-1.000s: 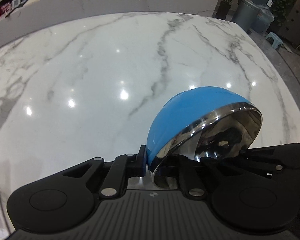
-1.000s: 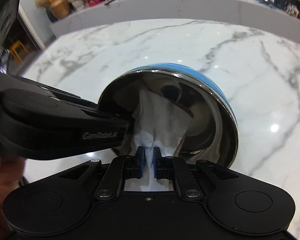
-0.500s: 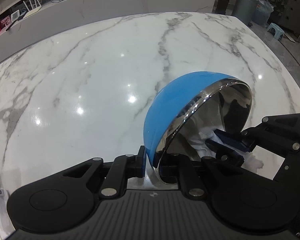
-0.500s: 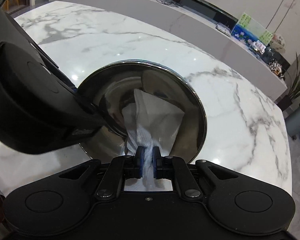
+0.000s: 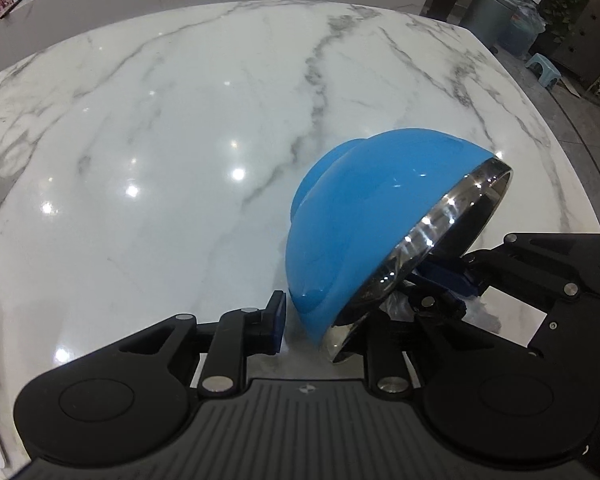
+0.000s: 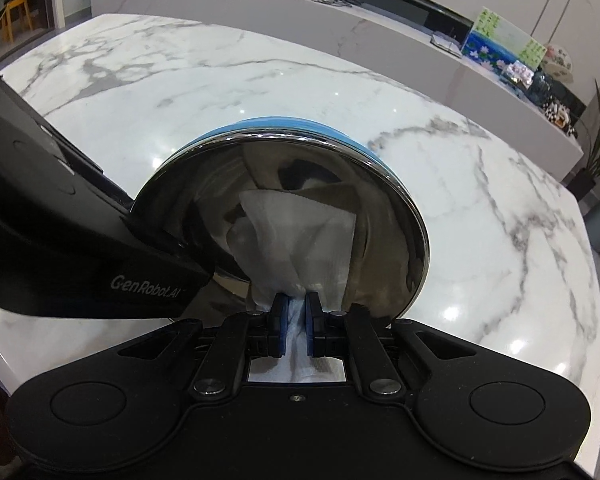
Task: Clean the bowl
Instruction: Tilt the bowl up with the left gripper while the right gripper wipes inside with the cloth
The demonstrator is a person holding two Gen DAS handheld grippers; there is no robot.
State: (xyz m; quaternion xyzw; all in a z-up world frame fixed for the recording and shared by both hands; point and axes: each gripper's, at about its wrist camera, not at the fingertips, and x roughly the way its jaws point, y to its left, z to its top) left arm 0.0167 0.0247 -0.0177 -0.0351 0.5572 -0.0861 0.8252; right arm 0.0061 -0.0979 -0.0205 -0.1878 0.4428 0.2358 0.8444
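Observation:
A bowl [image 5: 364, 216], blue outside and polished steel inside, is tilted on its side over the white marble table [image 5: 148, 128]. Its rim sits between the jaws of my left gripper [image 5: 324, 328], which are opening. The left pad [image 5: 278, 316] stands a little off the blue wall, and the other finger is hidden inside the bowl. My right gripper [image 6: 294, 320] is shut on a white paper towel [image 6: 300, 236] that lies against the steel inside of the bowl [image 6: 384, 216]. From the left wrist, the right gripper [image 5: 444, 280] reaches in under the rim.
The left gripper's black housing [image 6: 80, 248] fills the left of the right wrist view. A long white counter [image 6: 380, 20] with small items runs behind the table. A grey bin [image 5: 488, 12], plants and a blue stool [image 5: 542, 66] stand beyond the table's right edge.
The bowl has turned so its steel inside faces away from the left camera. The left pad has come off the blue wall. The right gripper still holds the towel inside the bowl.

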